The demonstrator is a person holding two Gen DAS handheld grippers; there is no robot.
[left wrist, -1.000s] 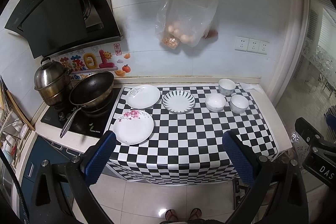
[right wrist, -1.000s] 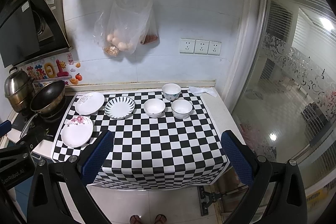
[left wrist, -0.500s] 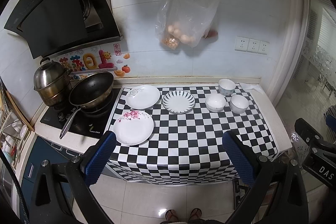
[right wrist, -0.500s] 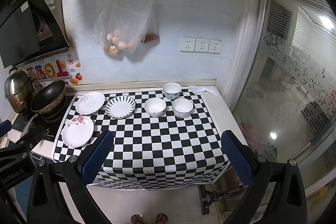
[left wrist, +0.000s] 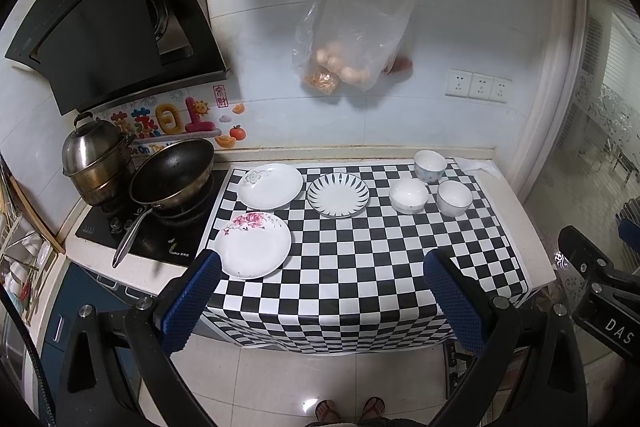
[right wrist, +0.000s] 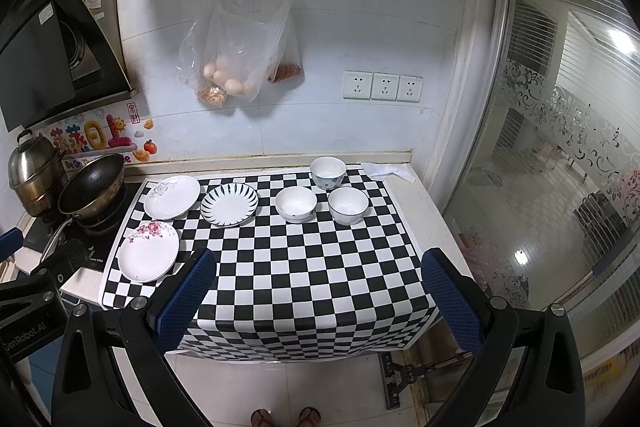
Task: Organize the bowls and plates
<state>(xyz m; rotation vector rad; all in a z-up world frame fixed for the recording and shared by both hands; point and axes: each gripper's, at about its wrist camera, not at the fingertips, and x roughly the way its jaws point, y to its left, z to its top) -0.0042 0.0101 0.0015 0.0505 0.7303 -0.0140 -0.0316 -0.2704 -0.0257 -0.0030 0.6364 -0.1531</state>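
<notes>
Approach step, I judge; both grippers' fingers apart, empty; next, reach the pink-flowered white plate [left wrist: 253,245] at lower left.

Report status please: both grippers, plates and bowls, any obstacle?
Left gripper open, empty; right gripper open, empty. Three plates and three bowls unstacked on checkered cloth. Nothing in the way.

Black-and-white checkered cloth [left wrist: 360,267], centre frame. White plate with pink flowers [left wrist: 253,245], lower left. White plate with dark radial stripes [left wrist: 338,195], centre. White bowls [left wrist: 408,195], upper right. Blue finger pads [left wrist: 192,303], bottom.
</notes>
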